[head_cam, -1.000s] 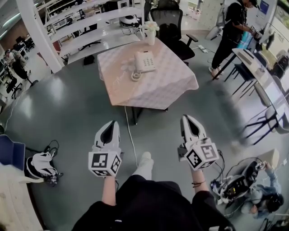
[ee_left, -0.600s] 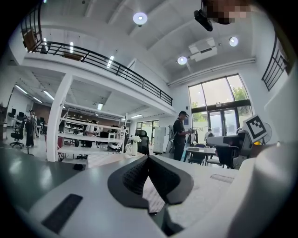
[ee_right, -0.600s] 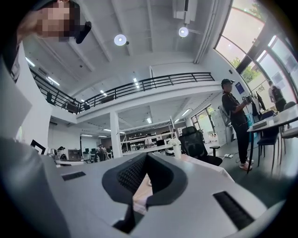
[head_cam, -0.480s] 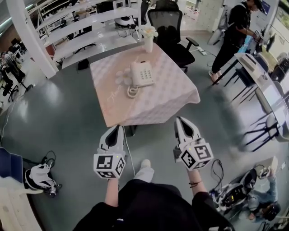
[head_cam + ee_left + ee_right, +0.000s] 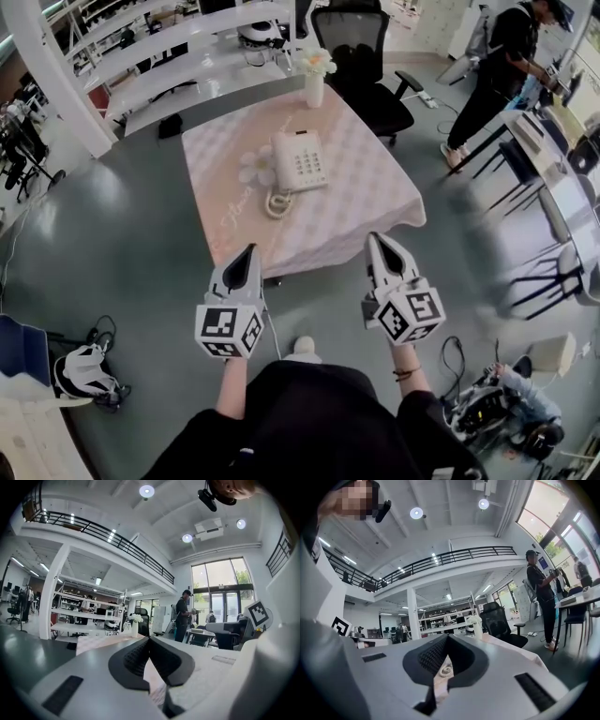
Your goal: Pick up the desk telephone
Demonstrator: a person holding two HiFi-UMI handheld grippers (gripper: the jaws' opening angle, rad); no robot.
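The white desk telephone [image 5: 300,160] lies on a pink-clothed table [image 5: 366,202], with its coiled cord [image 5: 277,203] spilling toward the near side. My left gripper [image 5: 249,250] is shut and empty, its tip at the table's near edge. Level with it further right, my right gripper [image 5: 378,239] is also shut and empty. The phone lies well beyond both tips. In the left gripper view the closed jaws [image 5: 149,639] point over the cloth. The right gripper view has the coiled cord [image 5: 446,670] showing through the gap under the closed jaws [image 5: 446,637].
A white vase of flowers [image 5: 315,79] stands at the table's far edge, with a black office chair [image 5: 361,47] behind it. A person [image 5: 506,56] stands at desks on the right. White shelving [image 5: 178,56] runs along the back left. Cables and gear [image 5: 84,370] lie on the floor.
Both grippers have travelled forward together, from open floor up to the table's near edge. The table and phone now sit closer and larger in the head view.
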